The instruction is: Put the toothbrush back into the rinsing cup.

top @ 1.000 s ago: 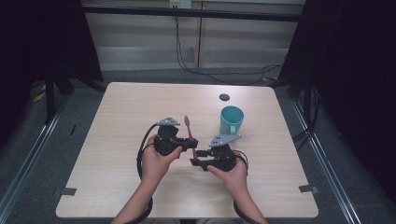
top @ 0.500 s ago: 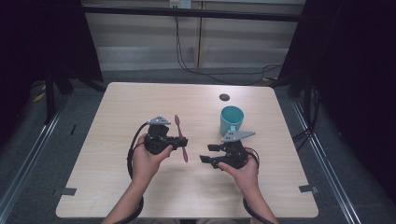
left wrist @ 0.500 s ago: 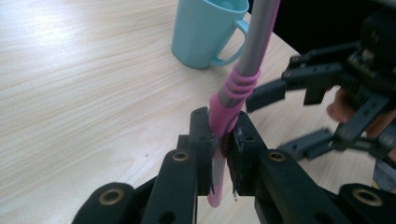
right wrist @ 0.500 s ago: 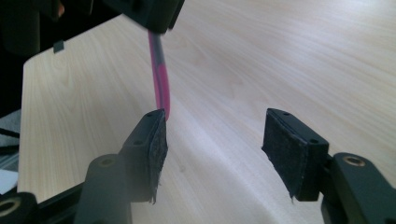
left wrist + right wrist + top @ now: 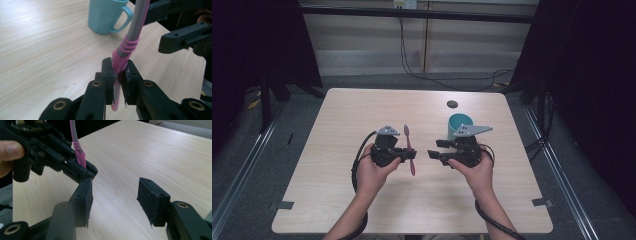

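In the high view my left gripper (image 5: 409, 155) is shut on a pink and grey toothbrush (image 5: 408, 142) near the table's middle. The brush lies roughly along the table's depth, its head pointing away from me. The left gripper view has the pads (image 5: 108, 75) clamped on the pink handle (image 5: 130, 40). My right gripper (image 5: 432, 152) is open a short way to the right, with nothing between its fingers. Its pads (image 5: 87, 197) stand wide apart beside the left gripper (image 5: 75, 170) and the brush (image 5: 78, 152). A teal mug (image 5: 458, 125) stands just behind the right gripper.
A small dark disc (image 5: 452, 104) lies near the far edge of the wooden table (image 5: 337, 200). The mug (image 5: 106, 15) has its handle turned toward the right gripper (image 5: 185, 37). Dark curtains and rails flank the table.
The two grippers have drawn apart. The right one moved to the right and then farther from me, toward the mug. The left one still holds the toothbrush.
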Demonstrator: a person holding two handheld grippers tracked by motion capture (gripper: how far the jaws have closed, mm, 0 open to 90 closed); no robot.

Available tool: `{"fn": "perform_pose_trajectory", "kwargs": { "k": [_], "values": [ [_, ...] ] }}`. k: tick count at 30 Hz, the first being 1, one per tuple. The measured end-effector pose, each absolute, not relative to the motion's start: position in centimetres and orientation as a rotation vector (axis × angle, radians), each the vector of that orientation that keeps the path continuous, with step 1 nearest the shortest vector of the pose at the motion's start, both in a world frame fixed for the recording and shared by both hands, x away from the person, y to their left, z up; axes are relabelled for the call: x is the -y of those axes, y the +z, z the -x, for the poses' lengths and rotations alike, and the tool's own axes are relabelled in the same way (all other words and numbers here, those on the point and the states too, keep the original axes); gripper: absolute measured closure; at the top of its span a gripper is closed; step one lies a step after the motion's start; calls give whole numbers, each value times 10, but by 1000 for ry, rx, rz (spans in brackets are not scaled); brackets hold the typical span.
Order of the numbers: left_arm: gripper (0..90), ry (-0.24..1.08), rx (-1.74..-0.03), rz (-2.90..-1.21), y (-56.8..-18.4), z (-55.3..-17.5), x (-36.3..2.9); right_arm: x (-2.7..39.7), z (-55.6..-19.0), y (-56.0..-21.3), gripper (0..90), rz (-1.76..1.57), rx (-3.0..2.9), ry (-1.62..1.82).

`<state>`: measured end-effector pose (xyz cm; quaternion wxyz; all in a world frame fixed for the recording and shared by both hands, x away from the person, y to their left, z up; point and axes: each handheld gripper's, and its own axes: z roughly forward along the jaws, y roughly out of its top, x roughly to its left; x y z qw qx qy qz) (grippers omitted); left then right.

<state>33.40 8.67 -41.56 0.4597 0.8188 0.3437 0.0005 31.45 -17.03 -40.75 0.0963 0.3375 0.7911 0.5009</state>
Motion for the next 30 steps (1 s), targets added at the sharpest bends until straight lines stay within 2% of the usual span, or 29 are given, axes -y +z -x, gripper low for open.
{"fn": "perform_pose_trajectory", "kwargs": {
  "k": [11,30],
  "values": [
    [817,1,-819,-2031,-415,-330,-77,163,-318,-392,509,-1007,-2303,1538],
    [817,-12,-806,-2053,-418,-331,-63,145,-317,-388,589,-961,-2343,1587]
  ]
}}
